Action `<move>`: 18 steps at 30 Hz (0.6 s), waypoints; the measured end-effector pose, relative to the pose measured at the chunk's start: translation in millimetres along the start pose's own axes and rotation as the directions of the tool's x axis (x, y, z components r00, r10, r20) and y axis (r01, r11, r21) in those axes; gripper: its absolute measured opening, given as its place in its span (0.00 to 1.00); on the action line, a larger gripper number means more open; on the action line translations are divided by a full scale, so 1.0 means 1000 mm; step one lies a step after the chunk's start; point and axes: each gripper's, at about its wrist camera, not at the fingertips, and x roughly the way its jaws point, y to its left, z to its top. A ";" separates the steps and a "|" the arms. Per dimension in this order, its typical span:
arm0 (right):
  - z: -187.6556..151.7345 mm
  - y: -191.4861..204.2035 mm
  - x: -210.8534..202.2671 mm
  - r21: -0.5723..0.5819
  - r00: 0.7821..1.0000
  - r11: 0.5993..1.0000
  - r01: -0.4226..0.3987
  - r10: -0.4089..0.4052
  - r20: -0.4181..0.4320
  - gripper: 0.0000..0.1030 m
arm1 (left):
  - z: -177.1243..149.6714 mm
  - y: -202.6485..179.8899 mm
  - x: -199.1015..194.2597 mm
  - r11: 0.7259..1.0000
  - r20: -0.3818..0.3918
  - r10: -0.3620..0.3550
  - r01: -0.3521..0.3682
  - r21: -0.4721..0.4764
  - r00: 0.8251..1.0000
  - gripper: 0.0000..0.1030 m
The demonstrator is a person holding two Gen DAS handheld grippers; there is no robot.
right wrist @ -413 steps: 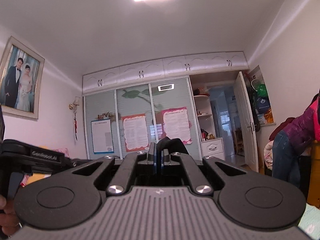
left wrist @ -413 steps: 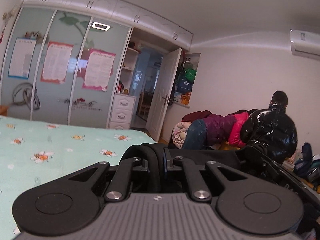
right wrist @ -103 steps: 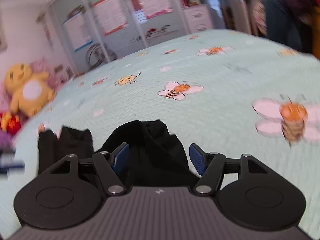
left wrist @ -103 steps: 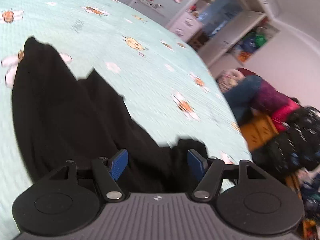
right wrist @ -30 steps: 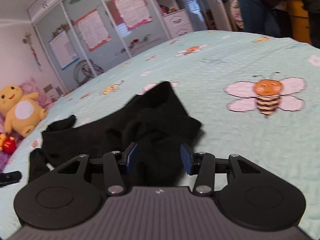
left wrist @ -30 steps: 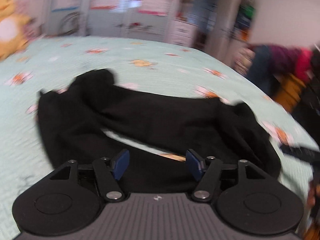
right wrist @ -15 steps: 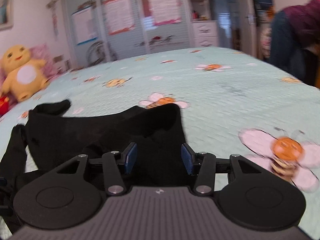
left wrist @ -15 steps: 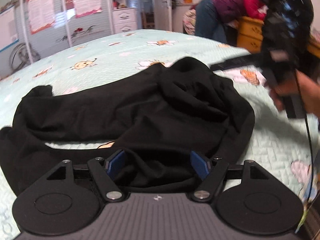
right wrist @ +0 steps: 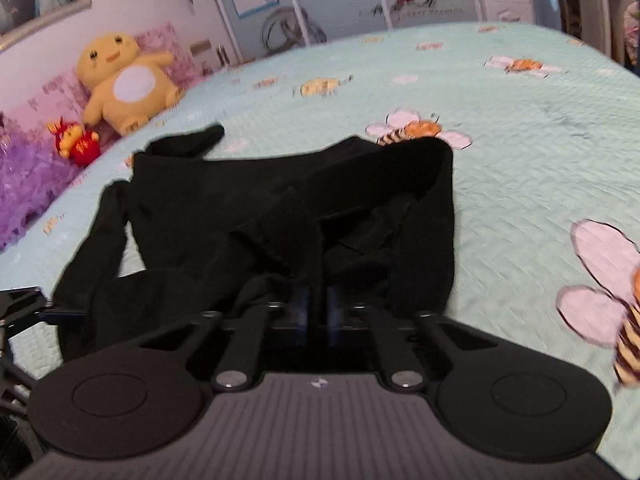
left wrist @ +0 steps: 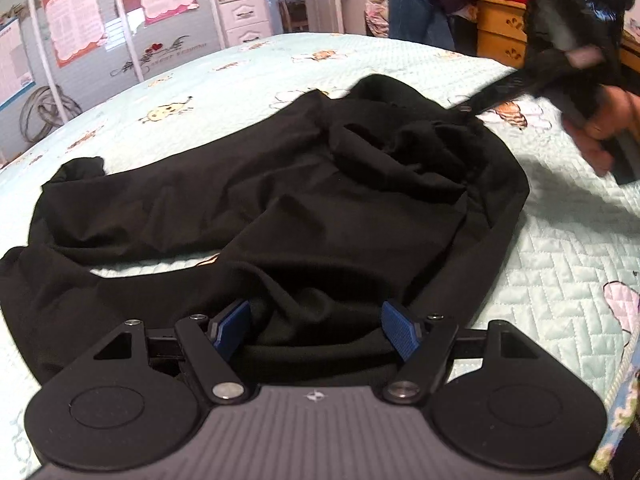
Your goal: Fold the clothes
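Left gripper low over near hem of black garment; jaws wide apart, a fold of cloth lying between the 2 blue pads with none of it pressed. Right gripper clamped tight on a bunched edge of the same garment, pads nearly meeting on the cloth. Garment sprawls crumpled across the pale green bee-print bedspread. Beyond it, a yellow plush toy against the far wall, a small red toy just beside.
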 end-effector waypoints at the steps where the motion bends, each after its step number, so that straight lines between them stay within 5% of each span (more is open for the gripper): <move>1: -0.007 -0.001 -0.010 0.015 1.000 1.000 -0.005 0.005 0.020 0.01 | -0.001 0.002 -0.005 1.000 0.009 -0.001 0.001 -0.014 1.000 0.73; 6: -0.039 -0.004 -0.054 0.080 0.996 0.997 -0.003 -0.005 0.091 0.01 | -0.009 0.025 -0.037 0.983 0.080 -0.011 0.025 -0.179 0.997 0.75; 10: -0.058 -0.020 -0.073 0.160 0.991 0.987 0.033 -0.053 0.121 0.01 | -0.024 0.058 -0.051 0.916 0.063 0.019 0.007 -0.402 0.998 0.76; 12: -0.066 -0.032 -0.076 0.212 0.989 0.976 0.049 -0.076 0.125 0.02 | -0.038 0.079 -0.051 0.831 0.034 0.029 -0.006 -0.556 0.999 0.76; 18: -0.083 -0.039 -0.078 0.287 0.983 0.956 0.058 -0.105 0.150 0.02 | -0.081 0.131 -0.041 0.482 -0.047 0.032 -0.057 -0.874 0.998 0.76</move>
